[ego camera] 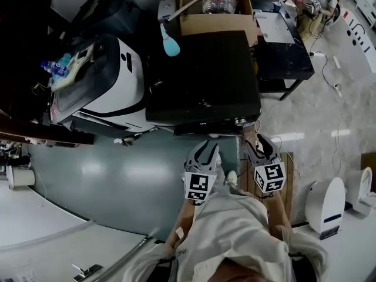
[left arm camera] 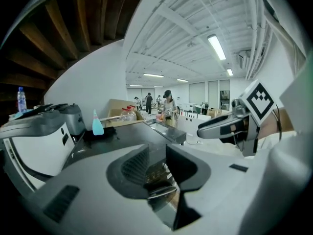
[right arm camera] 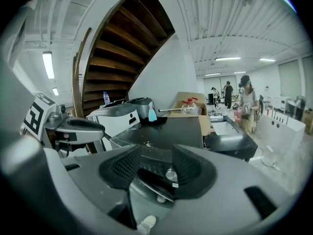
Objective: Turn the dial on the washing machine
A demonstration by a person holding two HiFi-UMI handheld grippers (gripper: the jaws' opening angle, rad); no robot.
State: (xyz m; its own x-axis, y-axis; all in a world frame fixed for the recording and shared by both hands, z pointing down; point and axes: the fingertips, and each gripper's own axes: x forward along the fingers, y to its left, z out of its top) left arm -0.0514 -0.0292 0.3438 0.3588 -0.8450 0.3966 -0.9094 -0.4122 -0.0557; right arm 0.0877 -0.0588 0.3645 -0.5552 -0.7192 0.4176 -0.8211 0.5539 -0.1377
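Dial: a silver knob (right arm camera: 170, 174) on the front control strip of the washer (ego camera: 205, 75). In the right gripper view it shows through the gap between the jaws, ahead of them and untouched.
Right gripper (ego camera: 258, 144): just short of the washer's front edge, jaws a little apart, gripping nothing.
Left gripper (ego camera: 207, 148): beside the right one, near the same edge, jaws apart and empty.
Open room: bare grey-green floor (ego camera: 111, 175) lies to the left of the grippers. To the right is pale floor with cables and white bins (ego camera: 326, 203).
Washer edges: flat black lid. A white appliance (ego camera: 108, 81) stands just beside its left side, and a black table (ego camera: 285, 54) is close on its right.
Far edge: a teal bottle (ego camera: 170, 43) lies at the lid's back left corner. Behind it is a cardboard box (ego camera: 217, 19) holding bottles.
Farther: wooden stairs (right arm camera: 122, 48) rise on the left, and a person (right arm camera: 247, 106) stands well off.
Writing: the gripper cubes carry black-and-white square markers. The print on the panel is too small to read.
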